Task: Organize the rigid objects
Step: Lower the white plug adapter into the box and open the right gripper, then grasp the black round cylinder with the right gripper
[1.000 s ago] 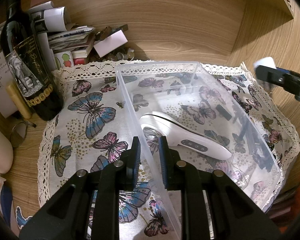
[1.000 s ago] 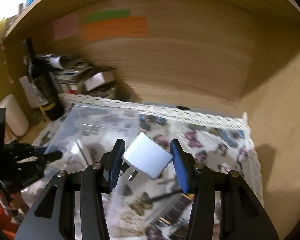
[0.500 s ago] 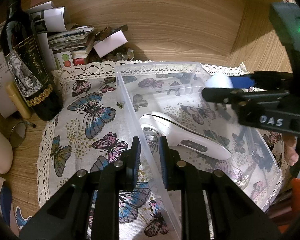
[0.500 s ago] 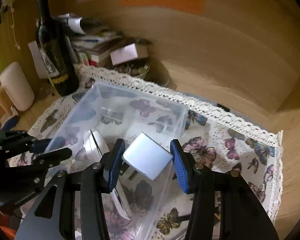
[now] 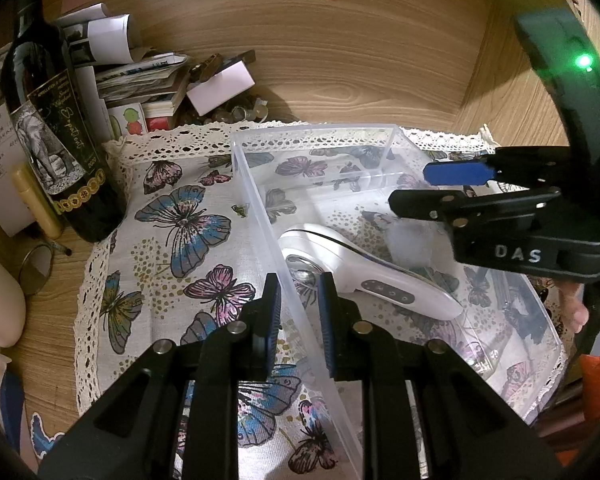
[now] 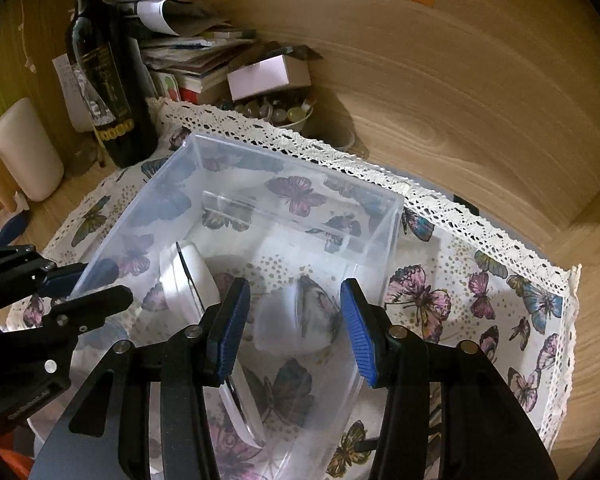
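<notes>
A clear plastic bin (image 5: pixel 260 216) stands on a butterfly cloth; it also shows in the right wrist view (image 6: pixel 392 208). My left gripper (image 5: pixel 296 300) is shut on the bin's left wall. Inside lies a white handheld device (image 5: pixel 364 276), seen too in the right wrist view (image 6: pixel 188 272). My right gripper (image 6: pixel 294 328) is open above the bin, also in the left wrist view (image 5: pixel 420 188). A white charger plug (image 6: pixel 296 320), blurred, is below its jaws inside the bin; it shows in the left wrist view (image 5: pixel 410 240).
A dark wine bottle (image 5: pixel 56 120) stands left of the bin, with stacked papers and a small box (image 5: pixel 220 88) behind. A bowl of beads (image 6: pixel 276 112) sits by the back wall. A cream mug (image 6: pixel 24 152) is at far left. Wooden walls enclose back and right.
My right gripper has moved over the bin and opened. The white charger plug has left its jaws and dropped into the bin. My left gripper has held still.
</notes>
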### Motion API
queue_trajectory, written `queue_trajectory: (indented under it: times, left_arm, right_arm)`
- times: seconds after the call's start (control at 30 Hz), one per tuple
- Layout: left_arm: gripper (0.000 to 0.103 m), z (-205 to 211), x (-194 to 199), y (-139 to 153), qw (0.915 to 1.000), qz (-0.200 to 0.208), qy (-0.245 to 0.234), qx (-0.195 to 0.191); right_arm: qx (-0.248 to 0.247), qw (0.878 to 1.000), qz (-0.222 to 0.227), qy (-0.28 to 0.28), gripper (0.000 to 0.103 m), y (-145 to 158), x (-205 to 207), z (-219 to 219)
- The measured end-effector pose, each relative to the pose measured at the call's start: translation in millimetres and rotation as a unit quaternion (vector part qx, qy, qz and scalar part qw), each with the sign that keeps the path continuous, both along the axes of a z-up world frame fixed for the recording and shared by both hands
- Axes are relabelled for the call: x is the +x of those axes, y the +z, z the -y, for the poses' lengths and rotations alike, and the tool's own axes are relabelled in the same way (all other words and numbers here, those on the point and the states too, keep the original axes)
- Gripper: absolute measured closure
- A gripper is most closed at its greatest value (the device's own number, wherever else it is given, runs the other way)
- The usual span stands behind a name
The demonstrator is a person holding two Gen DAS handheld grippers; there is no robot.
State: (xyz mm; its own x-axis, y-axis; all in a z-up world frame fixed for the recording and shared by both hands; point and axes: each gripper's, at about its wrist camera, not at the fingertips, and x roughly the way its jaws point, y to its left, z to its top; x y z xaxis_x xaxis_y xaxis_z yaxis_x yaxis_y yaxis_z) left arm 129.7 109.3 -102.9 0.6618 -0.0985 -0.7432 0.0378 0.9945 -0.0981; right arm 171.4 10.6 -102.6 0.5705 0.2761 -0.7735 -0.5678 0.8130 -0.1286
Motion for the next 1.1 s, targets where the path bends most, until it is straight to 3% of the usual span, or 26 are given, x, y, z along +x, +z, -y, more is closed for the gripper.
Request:
queue_trajectory:
  times: [0.33,0.63,0.83,1.1]
  left_arm:
    - [0.084,-0.1,0.6,0.0,1.0,0.0,0.0,-0.001]
    - [0.084,0.0,0.7,0.1,1.0,0.0,0.0,-0.001]
    - [0.084,0.0,0.5,0.0,1.0,0.0,0.0,-0.001]
    - [0.084,0.7,1.6,0.5,1.0,0.0,-0.001,0.0]
  right_arm:
    - [0.027,0.999,0.043,-0.02,0.055,29.5,-18.8,22.5]
    - [0.036,0.992,0.084,-0.087,0.052,52.4,-35.7,76.3]
    - [0.036,0.987,0.069,-0.14,0.048,38.0,-40.5,114.2]
    - [0.019,0.982,0.024,-0.187,0.048,-4.6,-55.6,146.9]
